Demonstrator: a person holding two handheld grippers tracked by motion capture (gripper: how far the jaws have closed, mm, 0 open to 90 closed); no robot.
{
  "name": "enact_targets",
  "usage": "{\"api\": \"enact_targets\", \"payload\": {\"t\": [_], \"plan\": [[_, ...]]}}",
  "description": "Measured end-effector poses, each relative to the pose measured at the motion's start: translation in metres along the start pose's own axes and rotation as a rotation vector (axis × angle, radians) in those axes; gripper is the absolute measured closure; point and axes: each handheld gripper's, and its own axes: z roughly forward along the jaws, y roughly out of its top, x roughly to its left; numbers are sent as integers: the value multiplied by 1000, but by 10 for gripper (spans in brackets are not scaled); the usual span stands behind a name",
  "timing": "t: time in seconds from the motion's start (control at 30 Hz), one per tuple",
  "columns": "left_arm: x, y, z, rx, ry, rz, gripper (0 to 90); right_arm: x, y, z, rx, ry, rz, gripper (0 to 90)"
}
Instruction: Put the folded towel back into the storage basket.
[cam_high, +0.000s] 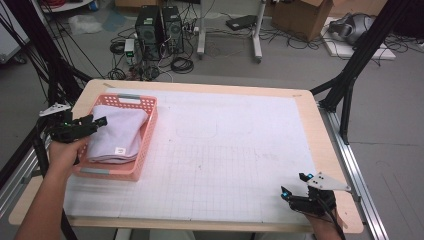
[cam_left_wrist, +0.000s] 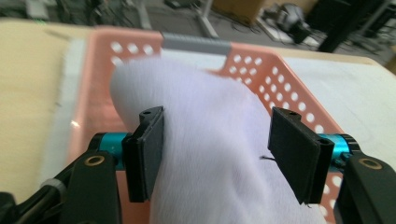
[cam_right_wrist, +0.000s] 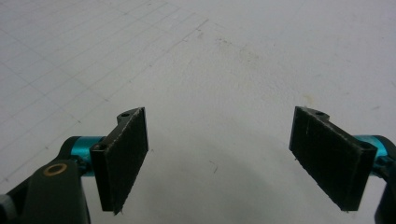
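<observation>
While left tongs (cam_left_wrist: 215, 156) gape around folded towel (cam_high: 117, 132), long axis runs along basket (cam_high: 150, 132); right tongs (cam_right_wrist: 219, 158) wide.

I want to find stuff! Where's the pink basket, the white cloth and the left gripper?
pink basket (cam_high: 150, 127): high view, right wall.
white cloth (cam_high: 117, 131): high view, folded top.
left gripper (cam_left_wrist: 215, 144): left gripper view, between its open jaws.
</observation>
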Motion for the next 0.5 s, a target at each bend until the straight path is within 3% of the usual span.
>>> {"api": "enact_targets", "payload": {"t": [0.17, 0.33, 0.4, 0.5], "plan": [[-15, 2, -1, 12, 16, 70, 391, 1, 1, 1, -1, 4, -3, 187], [-27, -5, 19, 160, 34, 95, 389, 2, 1, 1, 3, 5, 0, 187], [-32, -7, 30, 230, 74, 113, 388, 1, 1, 1, 1, 4, -5, 187], [-34, -10, 44, 312, 106, 108, 387, 1, 1, 0, -3, 5, 1, 187]]}}
